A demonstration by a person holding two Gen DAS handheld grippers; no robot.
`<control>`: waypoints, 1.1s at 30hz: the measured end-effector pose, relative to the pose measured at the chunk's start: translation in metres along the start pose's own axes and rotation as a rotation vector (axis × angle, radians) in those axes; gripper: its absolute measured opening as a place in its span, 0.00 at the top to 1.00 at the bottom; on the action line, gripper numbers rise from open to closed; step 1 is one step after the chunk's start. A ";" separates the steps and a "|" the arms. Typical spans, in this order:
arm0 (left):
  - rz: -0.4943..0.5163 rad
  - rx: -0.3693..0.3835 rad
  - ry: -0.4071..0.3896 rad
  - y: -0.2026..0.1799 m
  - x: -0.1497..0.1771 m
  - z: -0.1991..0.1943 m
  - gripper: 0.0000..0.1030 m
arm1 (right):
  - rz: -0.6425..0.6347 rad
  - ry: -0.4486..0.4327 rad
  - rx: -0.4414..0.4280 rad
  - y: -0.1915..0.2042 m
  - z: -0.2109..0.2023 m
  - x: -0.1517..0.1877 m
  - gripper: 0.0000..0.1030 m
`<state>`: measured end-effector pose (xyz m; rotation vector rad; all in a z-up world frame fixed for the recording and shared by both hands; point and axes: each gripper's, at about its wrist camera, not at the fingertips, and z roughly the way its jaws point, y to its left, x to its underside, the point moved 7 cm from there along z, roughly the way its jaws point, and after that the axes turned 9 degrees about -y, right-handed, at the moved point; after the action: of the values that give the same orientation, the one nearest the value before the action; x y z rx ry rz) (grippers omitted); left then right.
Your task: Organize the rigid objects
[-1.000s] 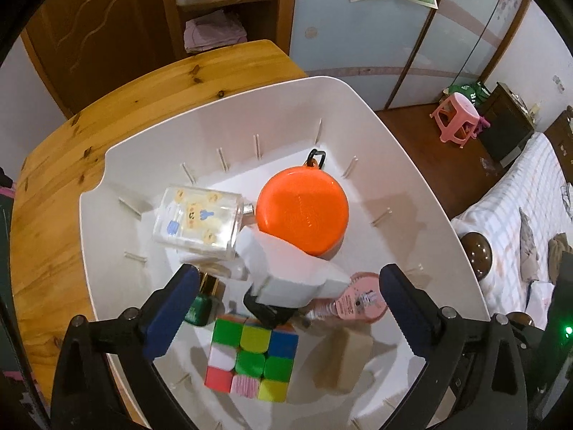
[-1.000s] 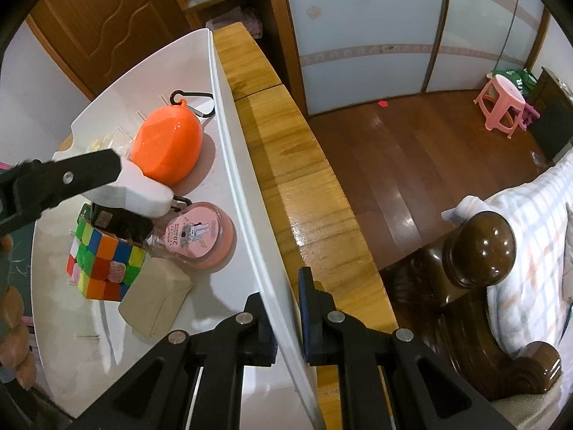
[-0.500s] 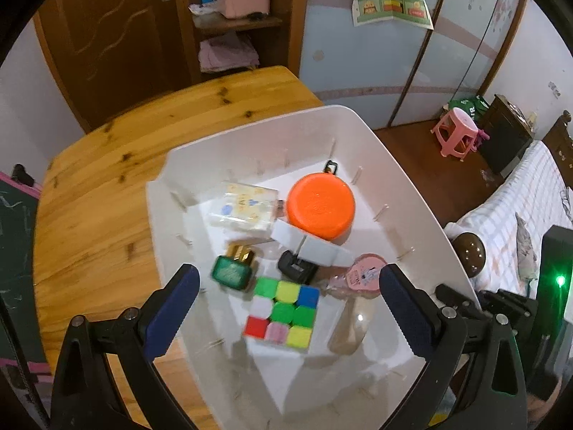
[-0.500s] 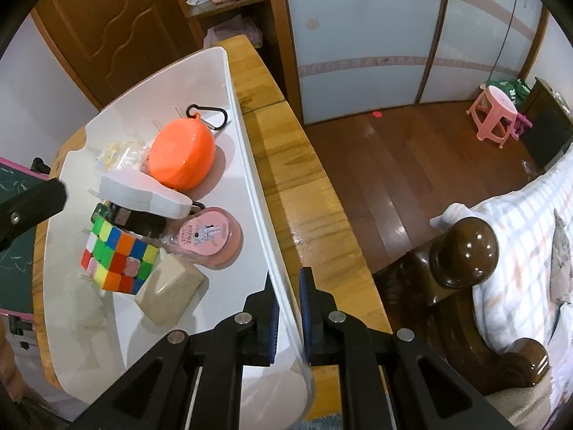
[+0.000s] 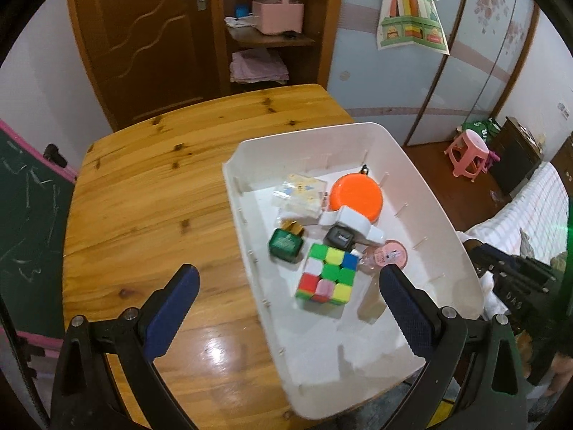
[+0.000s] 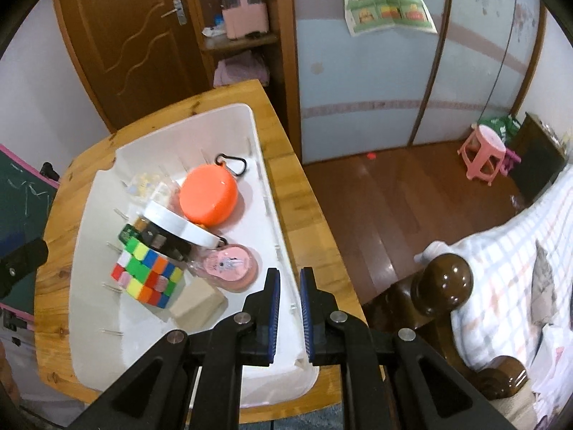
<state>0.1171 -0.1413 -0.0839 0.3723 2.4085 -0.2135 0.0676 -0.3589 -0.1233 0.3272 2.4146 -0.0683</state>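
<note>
A white bin (image 5: 311, 132) (image 6: 179, 122) sits on the wooden table (image 5: 143, 197). Inside lie a Rubik's cube (image 5: 327, 277) (image 6: 147, 276), an orange round case (image 5: 355, 197) (image 6: 209, 197), a green bottle (image 5: 286, 244), a clear printed box (image 5: 301, 197), a white curved piece (image 5: 352, 224) over a black item (image 5: 338, 238), a pink tape reel (image 5: 392, 256) (image 6: 229, 265) and a beige block (image 6: 197, 302). My left gripper (image 5: 288, 281) hangs open and empty above the bin's near left wall. My right gripper (image 6: 289, 286) is shut to a narrow slit over the bin's right wall, holding nothing I can see.
The table's right edge (image 6: 311, 222) drops to a wooden floor. A bed with a checked cover (image 6: 501, 251) and a dark bedpost knob (image 6: 442, 283) stand close on the right. A pink stool (image 5: 467, 150), a shelf with a pink basket (image 5: 277, 14) and a chalkboard (image 5: 25, 215) surround the table.
Both grippers have risen and drawn back from the bin, which looks smaller. The left gripper has shifted left, so its left finger is over bare table. The objects in the bin have not moved.
</note>
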 end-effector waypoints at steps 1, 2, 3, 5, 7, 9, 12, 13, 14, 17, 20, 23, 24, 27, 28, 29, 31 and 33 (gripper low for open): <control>-0.003 -0.006 -0.002 0.003 0.001 -0.004 0.02 | -0.004 -0.003 -0.004 0.002 -0.002 0.000 0.88; -0.009 -0.013 -0.004 0.007 0.003 -0.008 0.02 | -0.015 -0.008 -0.013 0.007 -0.007 -0.001 0.88; -0.015 -0.017 -0.006 0.011 0.004 -0.013 0.02 | -0.026 -0.013 -0.021 0.012 -0.012 -0.001 0.88; -0.028 -0.024 -0.009 0.017 0.007 -0.021 0.02 | -0.050 -0.026 -0.042 0.023 -0.021 -0.001 0.88; -0.042 -0.040 -0.012 0.024 0.011 -0.031 0.02 | -0.071 -0.045 -0.066 0.035 -0.033 -0.002 0.88; -0.059 -0.053 -0.014 0.031 0.016 -0.041 0.02 | -0.088 -0.058 -0.097 0.047 -0.043 -0.003 0.88; -0.092 -0.072 -0.013 0.044 0.026 -0.056 0.02 | -0.119 -0.082 -0.146 0.064 -0.057 -0.004 0.88; -0.101 -0.083 -0.012 0.048 0.029 -0.060 0.02 | -0.130 -0.092 -0.157 0.068 -0.062 -0.004 0.88; -0.109 -0.096 -0.010 0.051 0.031 -0.063 0.02 | -0.140 -0.102 -0.168 0.073 -0.068 -0.003 0.88; -0.140 -0.129 -0.024 0.062 0.038 -0.075 0.02 | -0.170 -0.132 -0.202 0.089 -0.083 -0.003 0.88; -0.168 -0.157 -0.032 0.070 0.047 -0.082 0.02 | -0.203 -0.160 -0.224 0.103 -0.097 -0.002 0.88; -0.189 -0.183 -0.028 0.077 0.054 -0.087 0.02 | -0.222 -0.177 -0.249 0.113 -0.109 -0.002 0.88; -0.192 -0.189 -0.027 0.077 0.054 -0.087 0.02 | -0.222 -0.180 -0.255 0.116 -0.112 -0.003 0.88; -0.194 -0.215 -0.037 0.079 0.057 -0.093 0.02 | -0.215 -0.189 -0.270 0.121 -0.120 -0.006 0.88; -0.193 -0.223 -0.047 0.080 0.057 -0.096 0.02 | -0.211 -0.193 -0.278 0.122 -0.123 -0.008 0.88; -0.192 -0.229 -0.055 0.080 0.057 -0.098 0.02 | -0.208 -0.196 -0.284 0.124 -0.125 -0.008 0.88; -0.193 -0.242 -0.073 0.080 0.056 -0.102 0.02 | -0.206 -0.213 -0.302 0.128 -0.134 -0.010 0.88; -0.201 -0.254 -0.086 0.082 0.055 -0.105 0.02 | -0.210 -0.235 -0.306 0.131 -0.141 -0.009 0.82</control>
<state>0.0397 -0.0263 -0.0452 0.0045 2.3503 -0.0107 0.0180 -0.2156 -0.0050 -0.0718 2.1761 0.1599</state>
